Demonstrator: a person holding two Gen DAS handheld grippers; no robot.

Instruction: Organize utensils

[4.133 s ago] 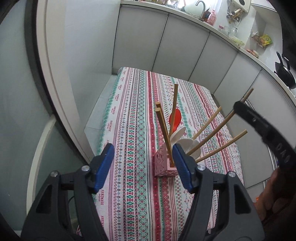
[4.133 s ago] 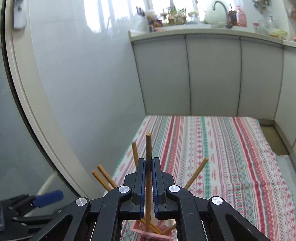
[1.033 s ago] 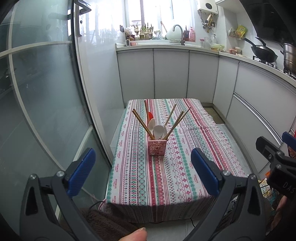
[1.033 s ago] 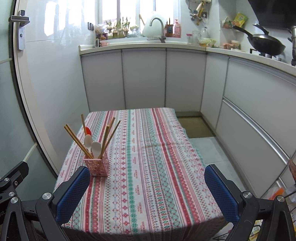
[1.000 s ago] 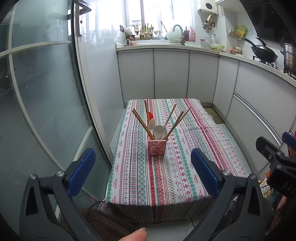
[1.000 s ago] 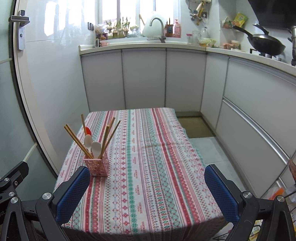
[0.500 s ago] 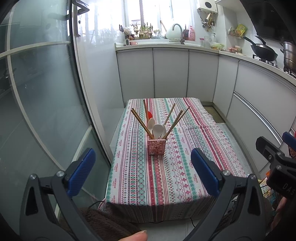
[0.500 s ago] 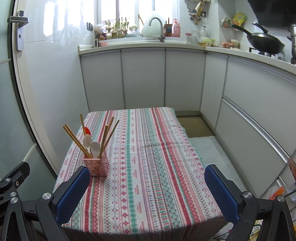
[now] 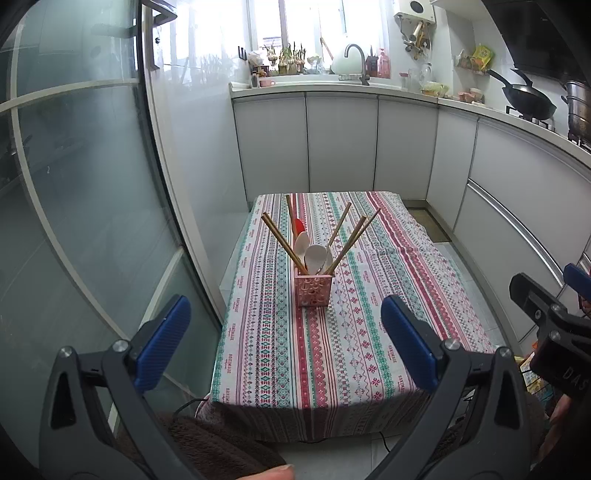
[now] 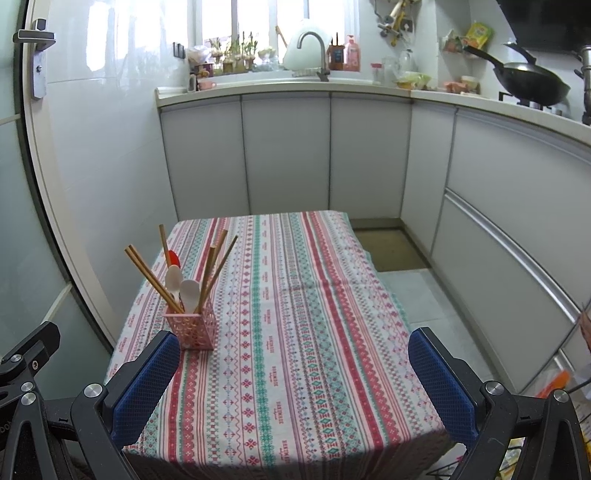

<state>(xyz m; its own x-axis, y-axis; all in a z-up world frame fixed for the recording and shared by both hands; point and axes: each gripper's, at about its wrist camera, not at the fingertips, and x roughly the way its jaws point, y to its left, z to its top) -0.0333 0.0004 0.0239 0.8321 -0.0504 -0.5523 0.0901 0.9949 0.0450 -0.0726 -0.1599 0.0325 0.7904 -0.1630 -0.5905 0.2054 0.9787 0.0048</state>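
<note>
Only left wrist view shows a fingertip (image 9: 279, 472), both grippers' jaws wide apart, empty.

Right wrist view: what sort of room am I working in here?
A home kitchen, most likely. A sink faucet stands at the counter under the window, a wok sits on the stove, and grey cabinets wrap round a cloth-covered table.

Daylight floods from the window (image 9: 295, 33) — blown out, glaring on the glass door (image 9: 85, 184) — with sharp focus and fisheye-bent edges.
</note>
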